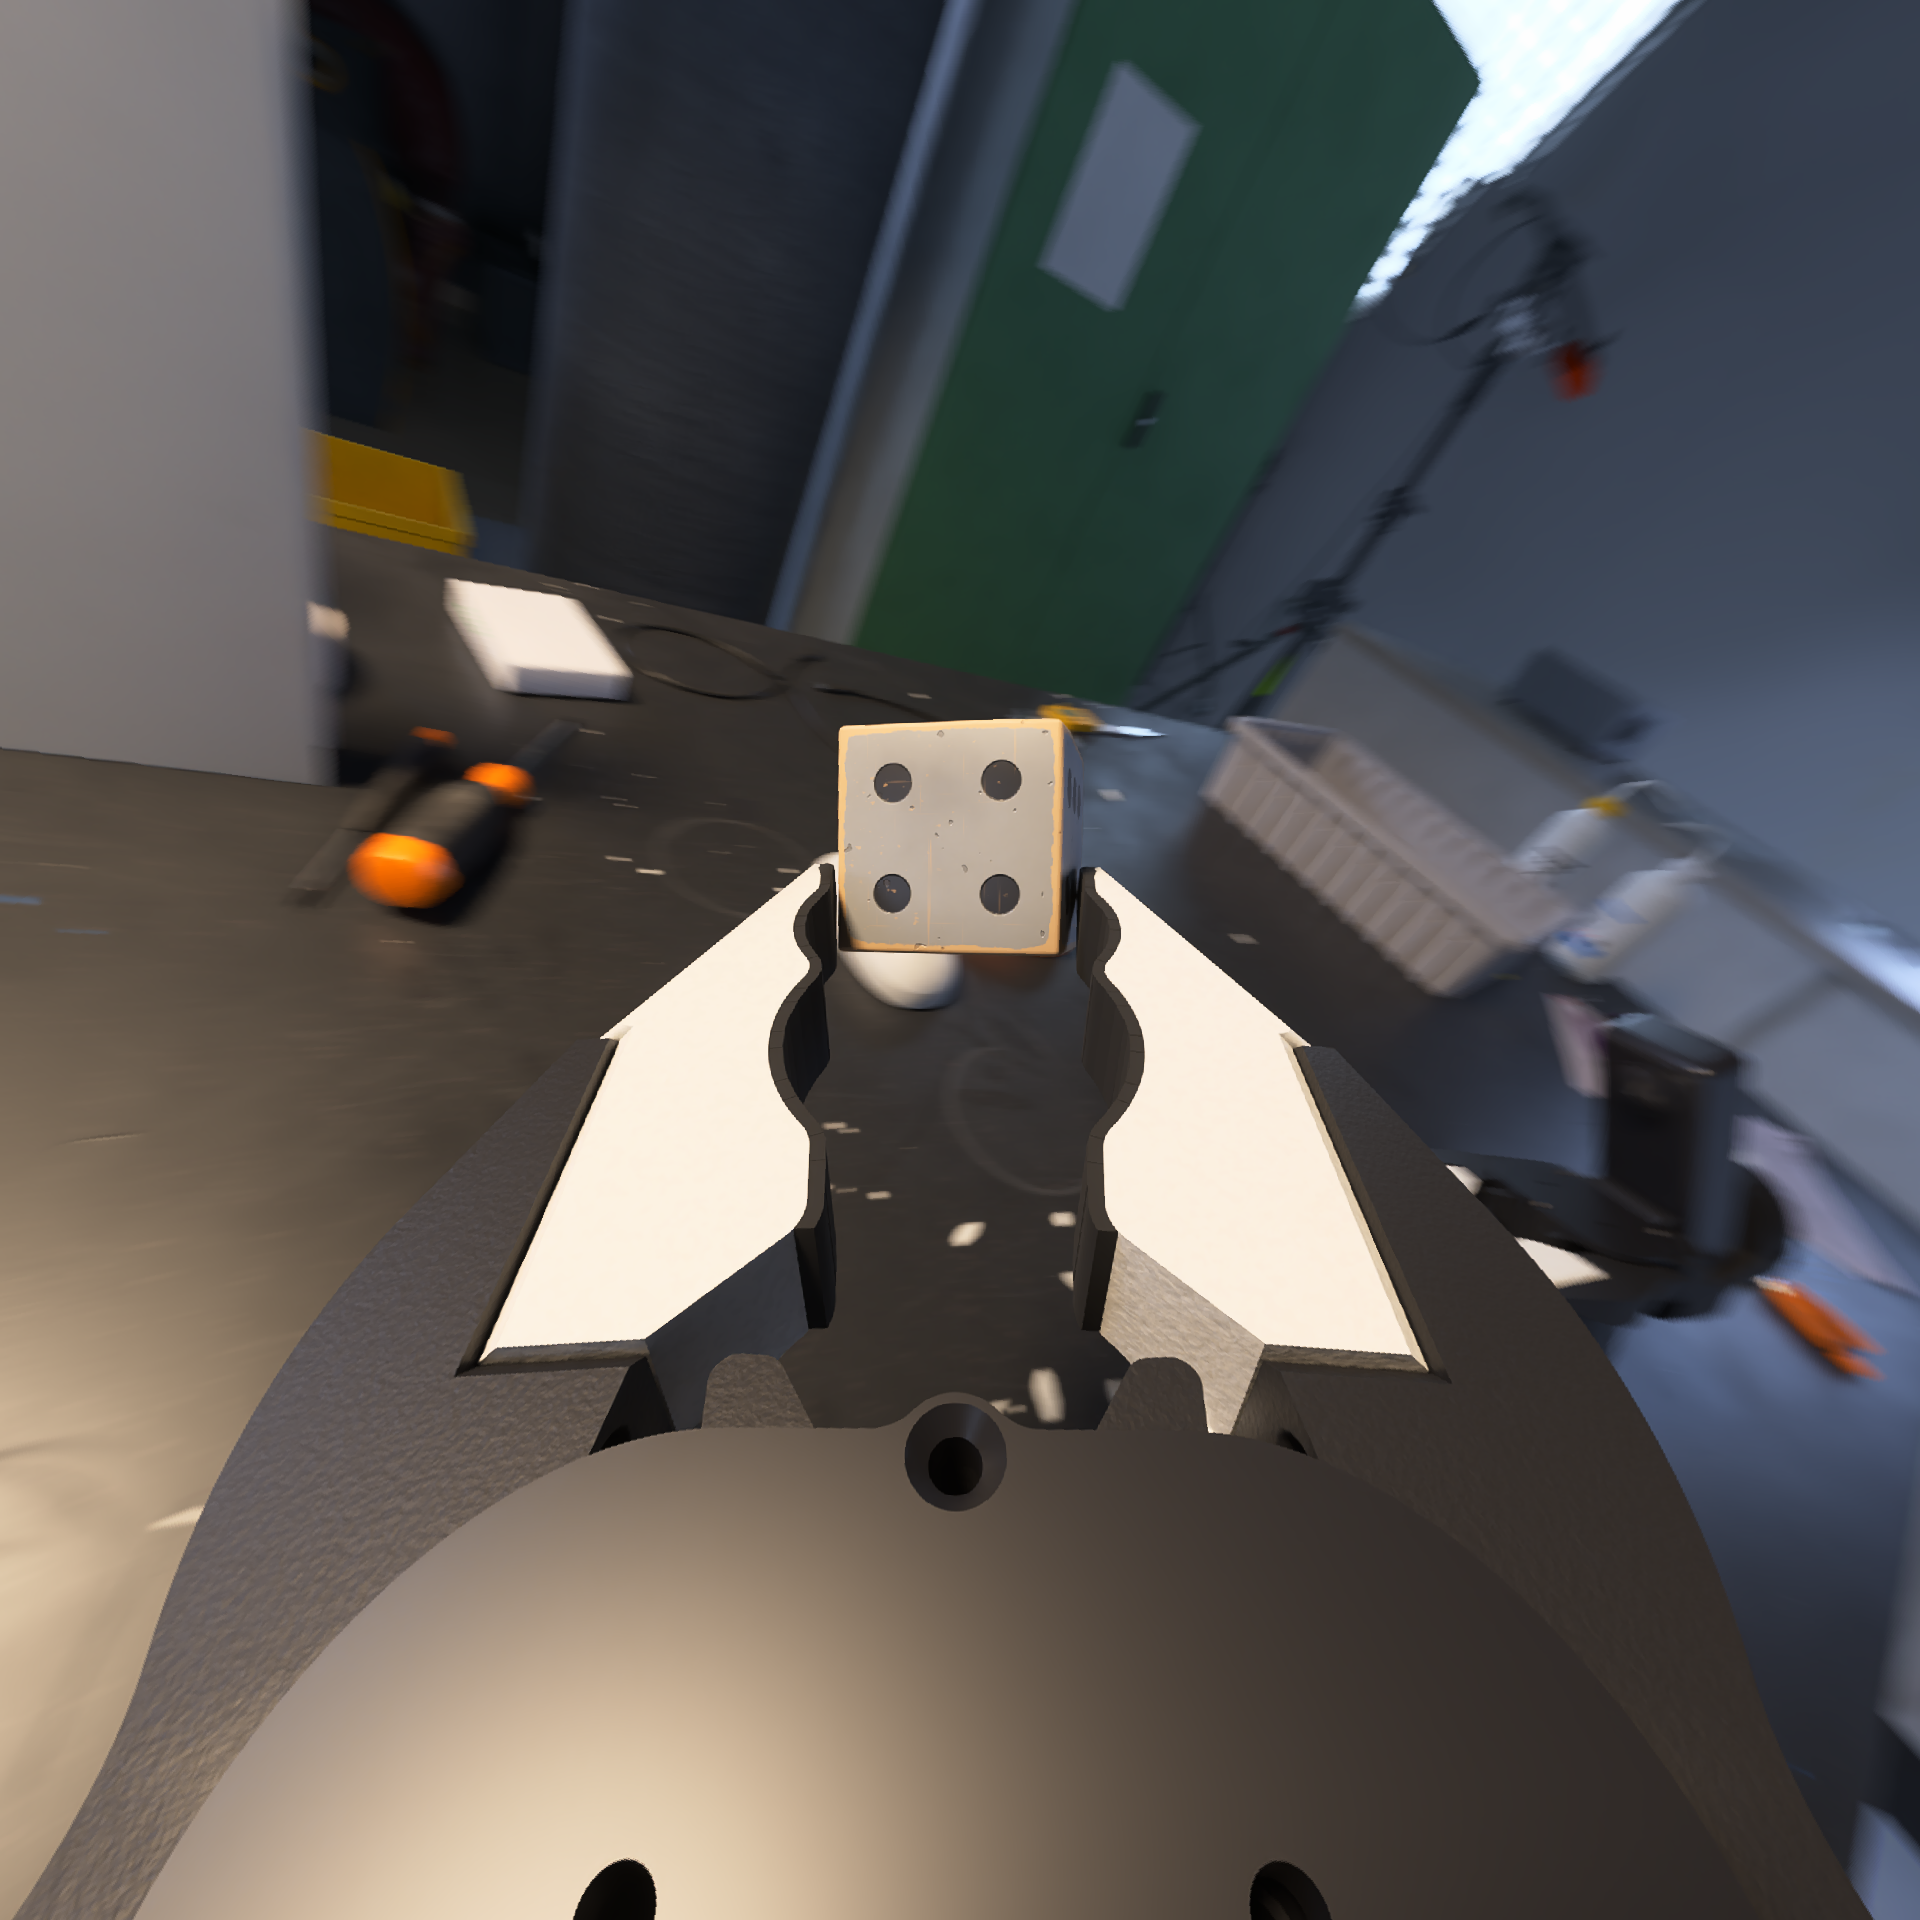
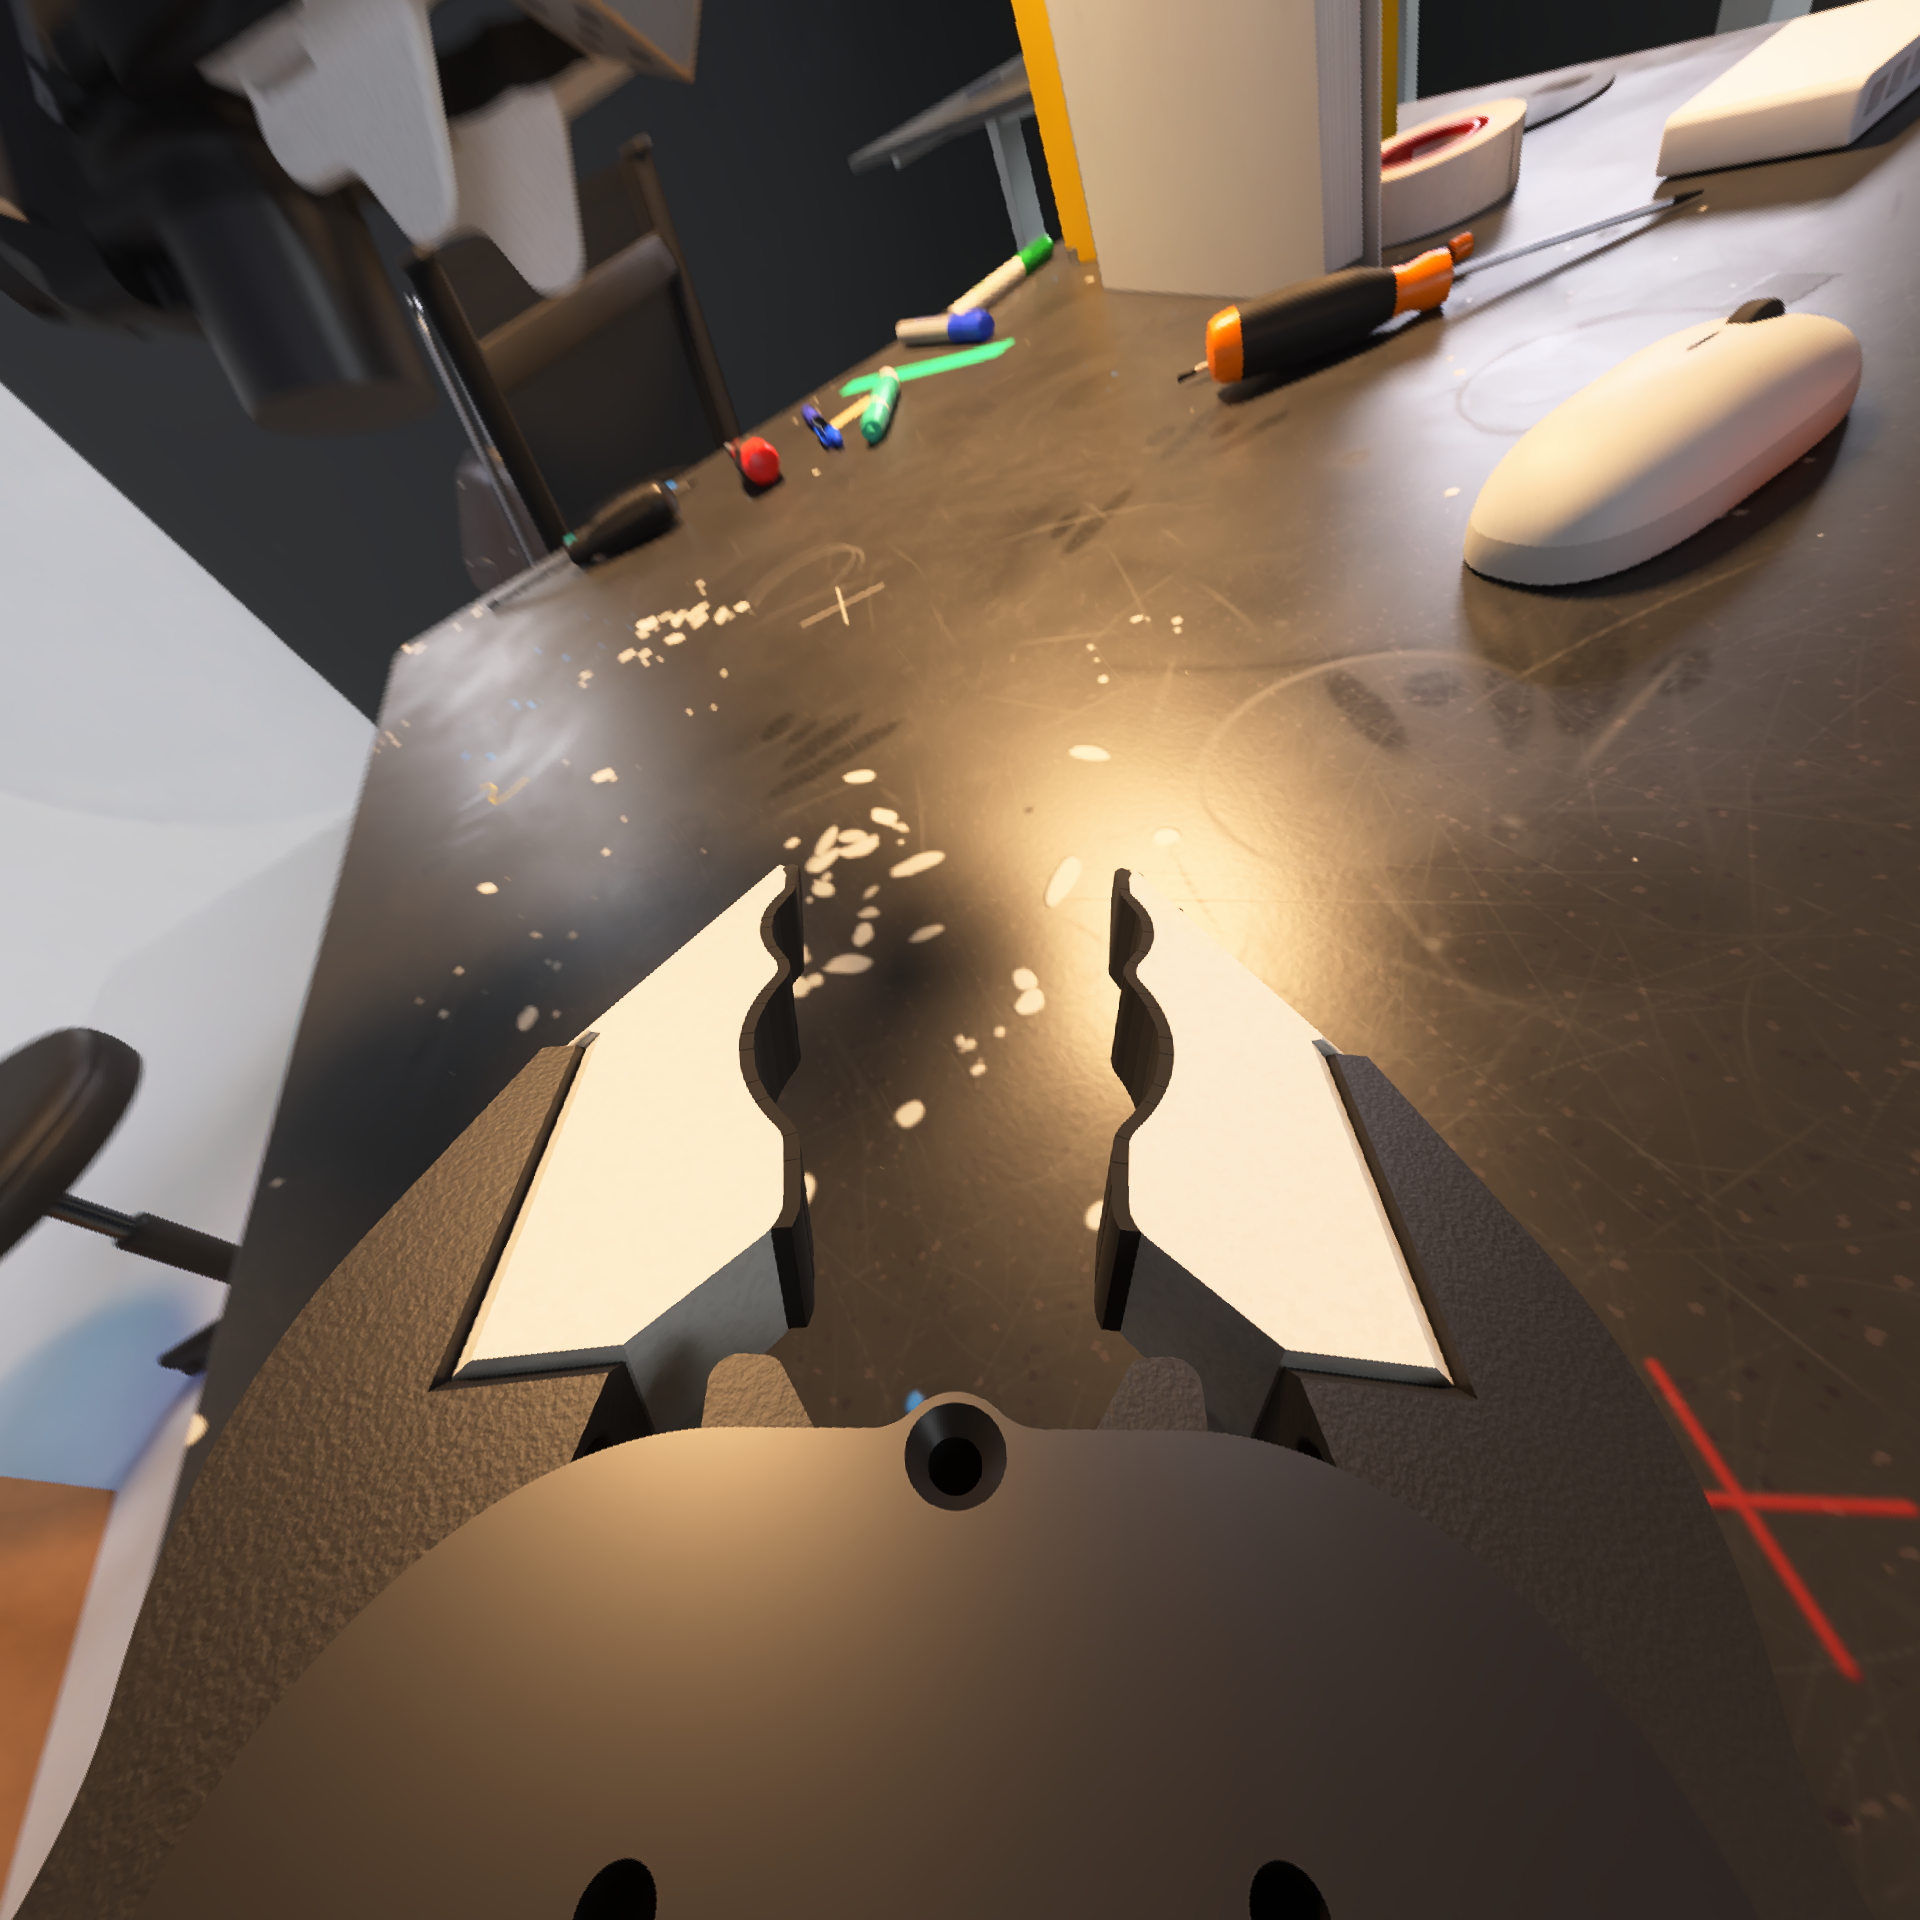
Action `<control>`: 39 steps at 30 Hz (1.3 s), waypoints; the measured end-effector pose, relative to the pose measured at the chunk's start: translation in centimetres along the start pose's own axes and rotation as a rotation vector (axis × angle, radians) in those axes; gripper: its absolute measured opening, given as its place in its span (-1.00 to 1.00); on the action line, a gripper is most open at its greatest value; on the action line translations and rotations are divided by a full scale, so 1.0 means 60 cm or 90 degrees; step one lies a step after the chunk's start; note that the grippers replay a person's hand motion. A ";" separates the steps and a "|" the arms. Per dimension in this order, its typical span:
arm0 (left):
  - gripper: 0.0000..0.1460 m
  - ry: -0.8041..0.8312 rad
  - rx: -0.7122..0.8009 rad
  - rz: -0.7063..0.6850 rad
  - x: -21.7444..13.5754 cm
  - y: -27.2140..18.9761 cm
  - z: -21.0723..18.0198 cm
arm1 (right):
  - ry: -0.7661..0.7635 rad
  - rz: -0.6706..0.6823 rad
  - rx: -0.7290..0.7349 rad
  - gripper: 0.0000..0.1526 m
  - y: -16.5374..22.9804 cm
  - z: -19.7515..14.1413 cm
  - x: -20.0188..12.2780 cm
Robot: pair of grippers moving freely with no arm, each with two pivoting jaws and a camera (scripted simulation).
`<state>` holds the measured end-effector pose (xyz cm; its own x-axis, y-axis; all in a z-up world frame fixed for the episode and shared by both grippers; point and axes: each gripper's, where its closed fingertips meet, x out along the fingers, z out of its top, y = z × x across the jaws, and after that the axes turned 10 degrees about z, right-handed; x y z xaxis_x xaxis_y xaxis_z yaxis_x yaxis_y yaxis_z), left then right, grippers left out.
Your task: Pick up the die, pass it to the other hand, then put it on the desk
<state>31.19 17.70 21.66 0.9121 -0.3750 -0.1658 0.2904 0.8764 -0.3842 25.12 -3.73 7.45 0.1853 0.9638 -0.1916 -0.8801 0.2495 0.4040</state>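
In the left wrist view, the left gripper (image 1: 954,883) is clamped on the die (image 1: 951,837) at its fingertips, raised above the dark desk (image 1: 187,1039). The die's four-pip face is turned toward the camera. Left of the die lies an orange-and-black screwdriver (image 1: 442,831); beyond that, farther from the die, sits a white box (image 1: 535,636). Just below and behind the die a white mouse (image 1: 914,982) peeks out. To the die's right stands a pale crate (image 1: 1371,831).

In the right wrist view, the right gripper (image 2: 956,894) hangs over the desk (image 2: 1455,935) with its jaws apart and nothing between them. The mouse (image 2: 1662,442) lies ahead to the right, the screwdriver (image 2: 1330,307) just beyond it. Markers (image 2: 971,301) are scattered left of the screwdriver. The left gripper (image 2: 343,135) appears blurred at the upper left corner.
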 end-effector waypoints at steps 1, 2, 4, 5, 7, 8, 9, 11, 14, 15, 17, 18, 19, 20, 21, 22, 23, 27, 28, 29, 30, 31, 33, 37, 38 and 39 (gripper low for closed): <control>-0.37 0.004 -0.028 -0.043 0.007 -0.022 -0.011 | -0.013 0.009 0.008 -0.21 0.002 0.005 -0.002; -0.37 0.008 -0.057 -0.084 0.015 -0.043 -0.024 | -0.027 0.021 0.019 -0.19 0.005 0.010 -0.003; -0.37 0.006 -0.116 -0.146 0.033 -0.080 -0.057 | -0.064 0.050 0.046 -0.16 0.012 0.023 -0.008; -0.37 0.010 -0.140 -0.174 0.041 -0.099 -0.076 | -0.086 0.067 0.061 -0.14 0.016 0.031 -0.011; -0.37 0.023 -0.190 -0.237 0.053 -0.138 -0.113 | -0.140 0.103 0.090 -0.09 0.025 0.051 -0.018; -0.37 0.029 -0.216 -0.266 0.056 -0.156 -0.128 | -0.167 0.119 0.104 -0.07 0.029 0.060 -0.022; -0.37 0.036 -0.241 -0.293 0.058 -0.174 -0.141 | -0.191 0.134 0.118 -0.07 0.032 0.069 -0.026; -0.37 0.055 -0.273 -0.337 0.061 -0.207 -0.164 | -0.225 0.152 0.145 -0.04 0.035 0.082 -0.032; -0.37 0.092 -0.273 -0.387 0.060 -0.251 -0.194 | -0.237 0.159 0.178 -0.01 0.034 0.086 -0.032; -0.37 0.102 -0.259 -0.396 0.060 -0.264 -0.203 | -0.240 0.167 0.188 0.02 0.037 0.088 -0.031; -0.37 0.114 -0.225 -0.405 0.059 -0.283 -0.216 | -0.248 0.186 0.201 0.04 0.044 0.091 -0.032; -0.37 0.108 -0.219 -0.409 0.058 -0.289 -0.216 | -0.251 0.195 0.205 0.05 0.046 0.092 -0.033; -0.37 0.103 -0.222 -0.410 0.057 -0.292 -0.215 | -0.254 0.197 0.210 0.05 0.047 0.092 -0.034; -0.37 0.103 -0.222 -0.409 0.057 -0.292 -0.216 | -0.253 0.199 0.212 0.04 0.048 0.093 -0.035; -0.37 0.104 -0.219 -0.407 0.058 -0.292 -0.216 | -0.252 0.201 0.211 0.03 0.049 0.093 -0.035; -0.37 0.101 -0.217 -0.402 0.058 -0.291 -0.216 | -0.252 0.204 0.209 0.02 0.050 0.094 -0.036; -0.37 0.101 -0.215 -0.398 0.058 -0.290 -0.217 | -0.253 0.207 0.207 0.02 0.052 0.095 -0.036; -0.37 0.103 -0.208 -0.402 0.056 -0.295 -0.219 | -0.249 0.216 0.210 0.03 0.057 0.094 -0.031; -0.37 0.106 -0.203 -0.404 0.056 -0.297 -0.222 | -0.248 0.216 0.212 -0.01 0.058 0.093 -0.030; -0.37 0.109 -0.197 -0.406 0.054 -0.300 -0.225 | -0.247 0.218 0.214 -0.07 0.059 0.093 -0.029; -0.37 0.114 -0.192 -0.410 0.053 -0.304 -0.229 | -0.248 0.221 0.215 -0.14 0.061 0.093 -0.028; -0.37 0.116 -0.190 -0.409 0.053 -0.305 -0.231 | -0.249 0.227 0.213 -0.23 0.063 0.094 -0.029; -0.38 0.116 -0.196 -0.407 0.054 -0.303 -0.233 | -0.248 0.228 0.209 -0.45 0.065 0.095 -0.030; -0.40 0.112 -0.209 -0.423 0.051 -0.303 -0.230 | -0.240 0.222 0.195 -0.48 0.068 0.098 -0.031; -0.40 0.109 -0.212 -0.426 0.050 -0.304 -0.229 | -0.241 0.221 0.192 -0.48 0.069 0.101 -0.032; -0.41 0.105 -0.216 -0.428 0.049 -0.305 -0.226 | -0.244 0.220 0.190 -0.48 0.069 0.105 -0.034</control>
<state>24.63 -3.53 15.87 0.5087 -0.8573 0.0789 0.6382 0.3140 -0.7029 23.88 -4.10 15.18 0.1036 0.9450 0.3104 -0.7672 -0.1226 0.6296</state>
